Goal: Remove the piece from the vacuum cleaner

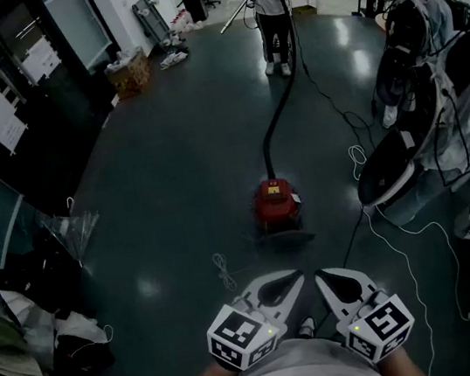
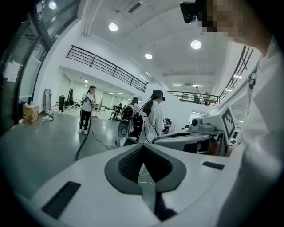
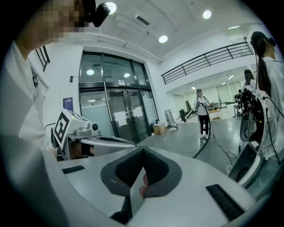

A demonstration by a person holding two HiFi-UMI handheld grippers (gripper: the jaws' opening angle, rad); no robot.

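open floor (image 1: pixel 178 165), vacuum cleaner (image 1: pixel 277 207) ahead, hose (image 1: pixel 279 105)

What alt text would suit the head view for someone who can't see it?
The left gripper and right gripper, both shut, point over a dark floor toward a red vacuum cleaner. Its black hose runs to a person farther off, holding the wand.

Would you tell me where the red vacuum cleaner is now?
Head view: the vacuum cleaner stands centrally on the floor, beyond the left gripper and right gripper, its hose running to a person.
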